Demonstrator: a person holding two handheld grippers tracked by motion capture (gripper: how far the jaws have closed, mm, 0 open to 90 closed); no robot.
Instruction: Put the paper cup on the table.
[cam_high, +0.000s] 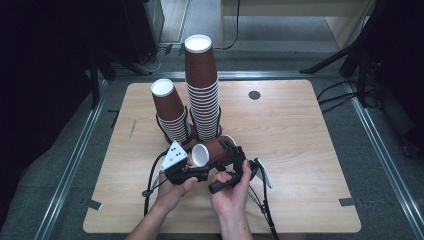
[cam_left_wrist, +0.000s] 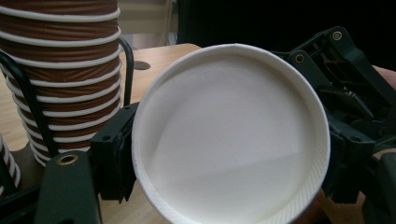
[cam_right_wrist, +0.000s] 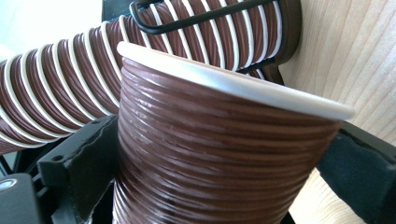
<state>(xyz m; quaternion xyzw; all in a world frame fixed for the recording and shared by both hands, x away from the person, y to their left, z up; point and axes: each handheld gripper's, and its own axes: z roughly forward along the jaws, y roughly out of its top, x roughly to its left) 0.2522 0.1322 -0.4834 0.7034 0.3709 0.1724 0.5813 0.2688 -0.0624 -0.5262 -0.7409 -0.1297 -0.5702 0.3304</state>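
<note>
Cup (cam_high: 212, 150), brown, lay sideways between both tools before the stacked cups (cam_high: 202, 95); right gripper (cam_high: 234, 156) clamped its ribbed wall, left gripper (cam_high: 192, 167) bracketed its white bottom, grip uncertain.

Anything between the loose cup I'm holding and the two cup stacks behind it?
Nothing visible. The loose cup lies on its side, clamped by the right gripper, just in front of the short stack and tall stack. The left gripper sits on the near side.
</note>
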